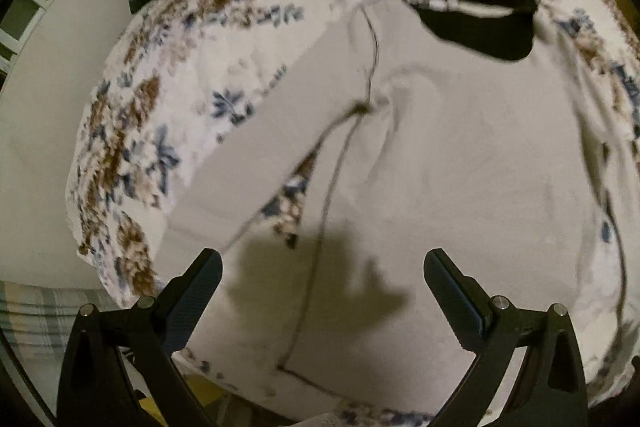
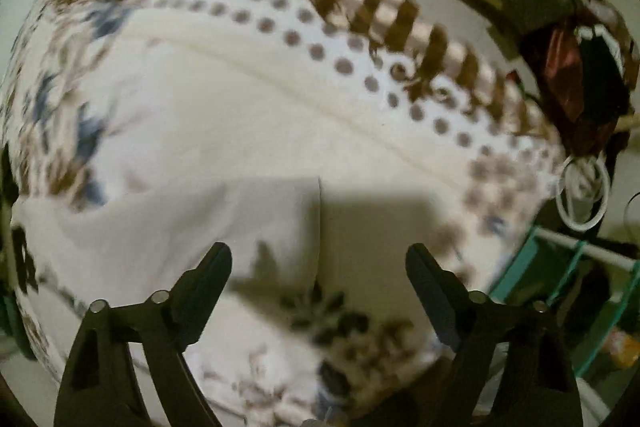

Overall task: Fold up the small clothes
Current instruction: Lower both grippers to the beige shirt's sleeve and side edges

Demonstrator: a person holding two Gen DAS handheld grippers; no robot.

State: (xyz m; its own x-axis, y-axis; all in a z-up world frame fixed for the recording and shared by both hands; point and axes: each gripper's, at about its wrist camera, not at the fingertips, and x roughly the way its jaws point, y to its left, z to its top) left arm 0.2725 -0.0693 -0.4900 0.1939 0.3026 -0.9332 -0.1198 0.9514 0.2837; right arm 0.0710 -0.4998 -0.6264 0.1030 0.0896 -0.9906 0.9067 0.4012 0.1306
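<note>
No writing, label, brand or number can be read in either view; the bedsheet's (image 1: 132, 131) flowers and dots are pattern only, and both pictures are blurred.

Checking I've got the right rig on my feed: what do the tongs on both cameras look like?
Both match. The left tongs and right tongs are matte black plastic, with two tapered fingers faced with ribbed dark pads. Silver round pins mark the joints, above triangular cut-outs in the arms. No cables, labels or sleeves show.
</note>
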